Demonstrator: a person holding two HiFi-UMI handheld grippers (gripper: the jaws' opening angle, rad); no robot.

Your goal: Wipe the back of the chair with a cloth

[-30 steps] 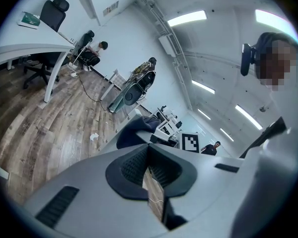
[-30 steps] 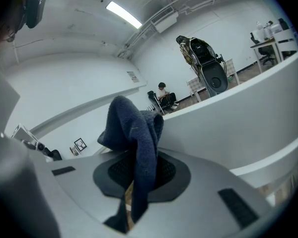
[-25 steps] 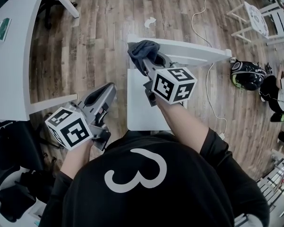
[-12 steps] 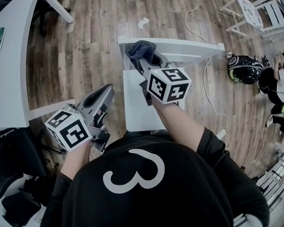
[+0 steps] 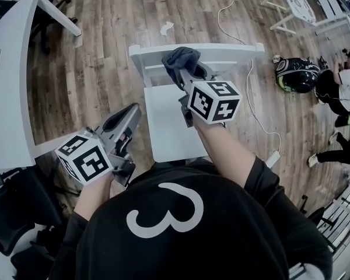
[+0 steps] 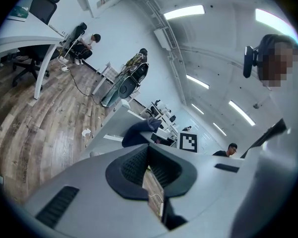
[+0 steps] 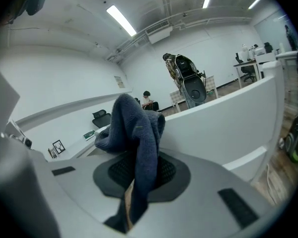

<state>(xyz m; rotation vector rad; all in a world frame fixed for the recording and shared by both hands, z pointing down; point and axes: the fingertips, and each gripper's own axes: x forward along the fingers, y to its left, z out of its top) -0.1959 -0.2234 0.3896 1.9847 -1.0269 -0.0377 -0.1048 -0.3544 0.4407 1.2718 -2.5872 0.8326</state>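
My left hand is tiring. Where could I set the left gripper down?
The chair seat is bare left of the right gripper; so is the floor between chair and desk. Crowded: the cloth on the chair back, and a cable and helmet to the right.

Two grippers: left gripper (image 5: 129, 114), right gripper (image 5: 188, 74). One cloth (image 5: 178, 59). Two chairs: near chair (image 5: 228, 52), far chair (image 5: 295, 2). One helmet (image 5: 296, 75).

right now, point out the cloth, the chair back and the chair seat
cloth (image 5: 179, 60): head view, bunched top
chair back (image 5: 234, 51): head view, bare right end
chair seat (image 5: 166, 127): head view, bare left part
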